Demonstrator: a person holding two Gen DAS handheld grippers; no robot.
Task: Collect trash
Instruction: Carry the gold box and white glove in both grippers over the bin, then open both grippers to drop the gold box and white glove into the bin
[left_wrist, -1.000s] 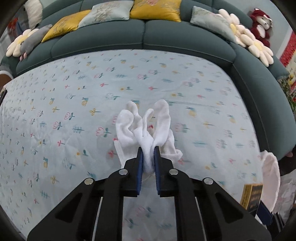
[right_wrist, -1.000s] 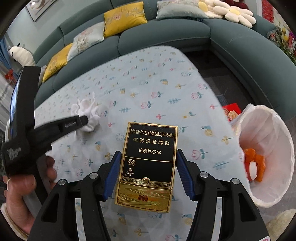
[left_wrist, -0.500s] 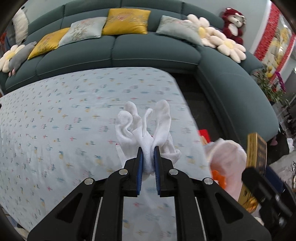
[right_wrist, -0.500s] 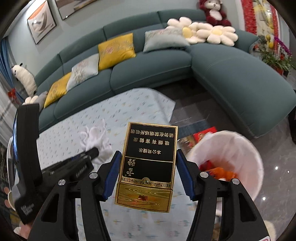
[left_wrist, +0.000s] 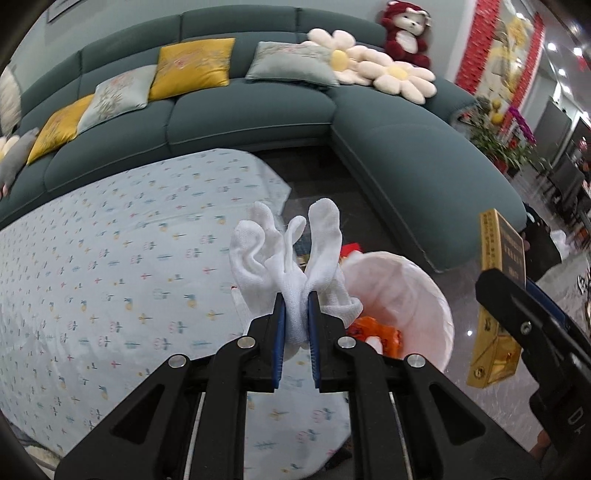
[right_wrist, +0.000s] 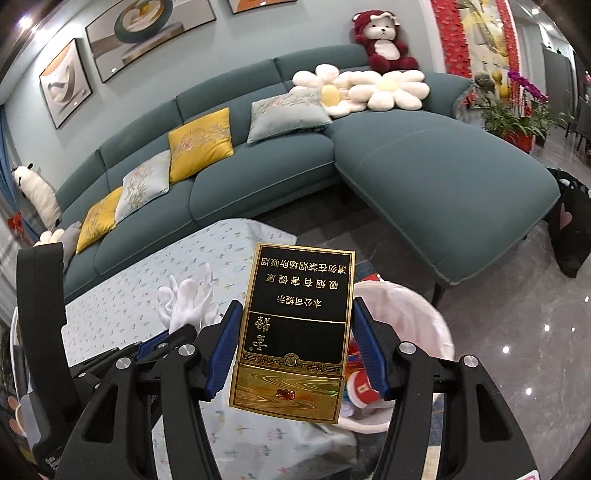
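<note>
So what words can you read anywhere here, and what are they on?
"本公司提示": on the black and gold box in the right claw, upside down.
"吸烟有害健康": same box.
"请勿在禁烟场所吸烟": same box.
Gold squiggly logo on the box: too fancy to read.
White letters on the claw bodies: cut off or too small.

Left wrist view is taken from behind the left gripper, aimed forward and slightly down over the tabletop edge toward the sofa; the white glove sits very close to the lens. Right wrist view is taken from behind the right gripper, pitched a bit higher, so wall pictures are included; the black-gold box fills the near field. Shared by both: sofa, tabletop corner, white-lined bin, glove, plush bear. Each gripper is caught in the other view's edge.
</note>
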